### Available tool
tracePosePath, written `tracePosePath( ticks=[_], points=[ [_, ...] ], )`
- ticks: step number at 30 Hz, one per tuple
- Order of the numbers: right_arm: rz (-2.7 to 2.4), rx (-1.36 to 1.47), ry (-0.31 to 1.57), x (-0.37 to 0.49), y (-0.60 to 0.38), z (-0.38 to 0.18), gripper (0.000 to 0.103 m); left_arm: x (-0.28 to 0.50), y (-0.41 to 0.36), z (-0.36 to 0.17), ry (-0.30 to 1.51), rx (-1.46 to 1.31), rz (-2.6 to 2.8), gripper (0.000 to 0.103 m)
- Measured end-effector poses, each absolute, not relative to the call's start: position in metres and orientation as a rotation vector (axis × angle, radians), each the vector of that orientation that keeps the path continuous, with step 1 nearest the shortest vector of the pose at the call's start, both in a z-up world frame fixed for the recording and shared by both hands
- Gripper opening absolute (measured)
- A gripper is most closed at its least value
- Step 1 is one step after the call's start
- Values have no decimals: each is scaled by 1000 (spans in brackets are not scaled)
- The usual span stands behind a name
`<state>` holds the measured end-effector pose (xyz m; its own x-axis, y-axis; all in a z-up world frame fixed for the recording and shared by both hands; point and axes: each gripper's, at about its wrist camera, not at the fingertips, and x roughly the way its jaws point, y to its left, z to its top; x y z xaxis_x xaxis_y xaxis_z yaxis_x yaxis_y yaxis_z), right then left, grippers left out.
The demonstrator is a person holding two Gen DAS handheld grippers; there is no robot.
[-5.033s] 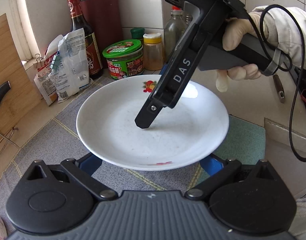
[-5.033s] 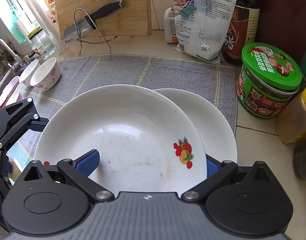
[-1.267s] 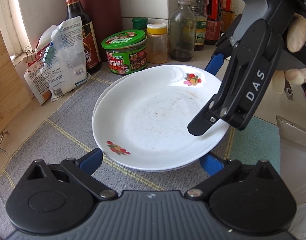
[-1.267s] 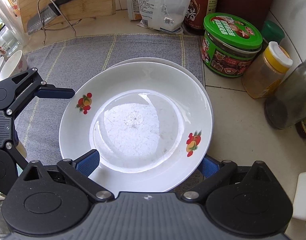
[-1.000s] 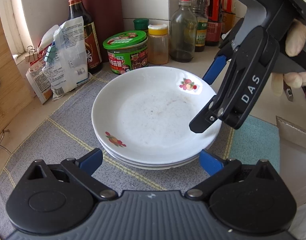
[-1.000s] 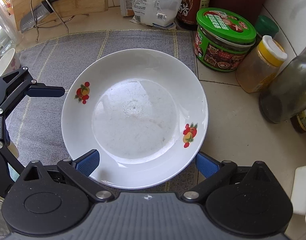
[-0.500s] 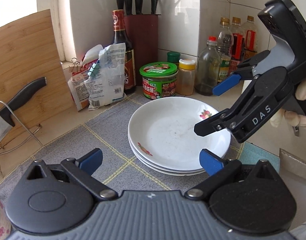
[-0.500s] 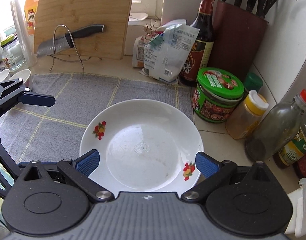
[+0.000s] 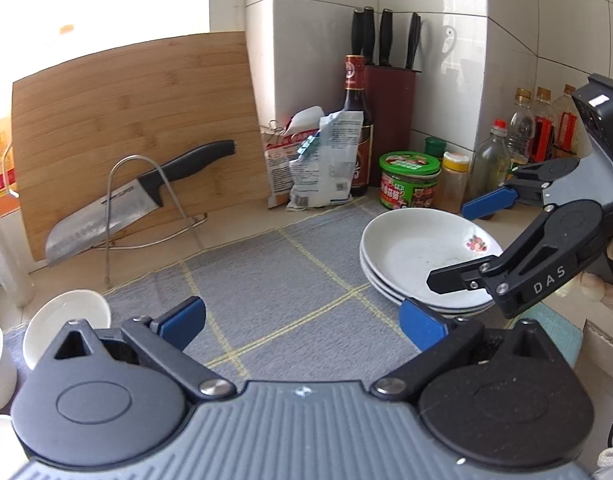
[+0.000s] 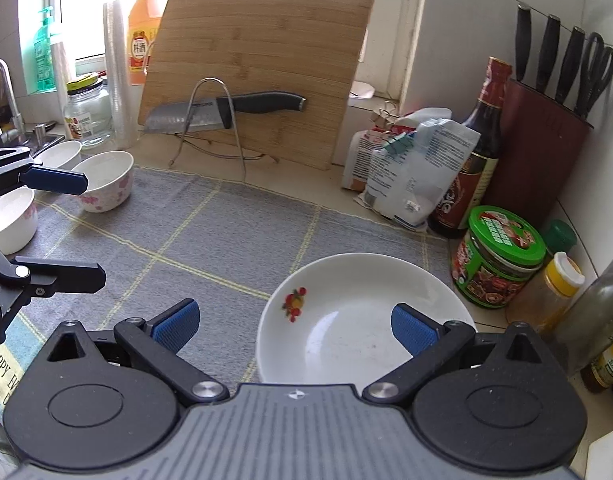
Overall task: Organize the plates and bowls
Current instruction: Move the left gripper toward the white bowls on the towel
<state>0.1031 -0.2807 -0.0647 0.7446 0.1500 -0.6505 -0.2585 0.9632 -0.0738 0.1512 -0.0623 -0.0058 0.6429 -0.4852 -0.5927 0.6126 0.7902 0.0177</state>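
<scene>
Left gripper (image 9: 300, 326) jaws apart, empty; right gripper (image 10: 292, 328) likewise, hovering over the plate stack (image 9: 422, 260) on the mat's right end. Bowls (image 10: 104, 186) sit at the far left edge (three or so, sink side), so left is nearer; reach runs leftward across the mat (image 10: 210, 240).

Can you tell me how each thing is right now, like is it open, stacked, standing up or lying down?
Plates: stacked on the mat, top one empty.
Left gripper: open, holding nothing.
Right gripper: open, holding nothing.
Flowered bowl: upright, empty.
Knife: resting in a wire stand.
Cutting board: leaning upright.
Green-lid jar: lid on.
Yellow-cap jar: cap on.
Dark bottle: upright, capped.
Bag: clipped shut.
</scene>
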Motion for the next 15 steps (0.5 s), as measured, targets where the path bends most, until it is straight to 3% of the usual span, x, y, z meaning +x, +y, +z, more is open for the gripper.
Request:
tracePosePath(
  ticks=[15],
  points=[
    [356,-144,735,80,-101,-91,103,142,99,-8,689,235,-563,102]
  ],
)
